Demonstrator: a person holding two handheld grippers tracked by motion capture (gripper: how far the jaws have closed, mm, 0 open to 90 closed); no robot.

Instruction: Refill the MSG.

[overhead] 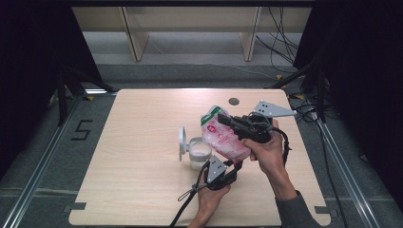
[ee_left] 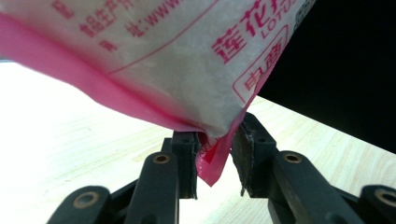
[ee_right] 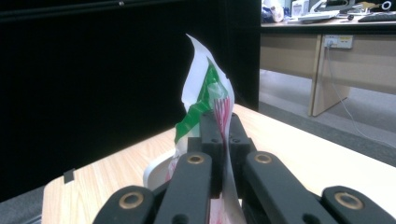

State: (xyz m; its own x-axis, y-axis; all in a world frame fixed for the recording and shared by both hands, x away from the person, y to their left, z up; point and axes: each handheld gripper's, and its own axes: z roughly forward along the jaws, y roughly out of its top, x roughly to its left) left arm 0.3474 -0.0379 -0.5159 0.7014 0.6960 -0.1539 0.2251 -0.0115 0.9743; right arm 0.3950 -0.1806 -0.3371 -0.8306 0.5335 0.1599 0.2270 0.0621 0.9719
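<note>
Bag [overhead: 223,135] top in R hand-held gripper [overhead: 227,120], corner btwn L's [ee_left: 215,161] pads, prob. loose

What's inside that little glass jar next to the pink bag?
The jar holds something white, seen from above; what it is can't be told. Its lid stands open at its left. The pink bag, tilted beside it, covers part of the jar's right rim.

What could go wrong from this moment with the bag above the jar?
1. The left gripper stands open around the bag's lower corner, so the bag hangs from the right gripper, shut on its top edge; it may swing or slip.
2. The bag leans over the open jar; a swing might knock the jar or spill contents on the table.
</note>
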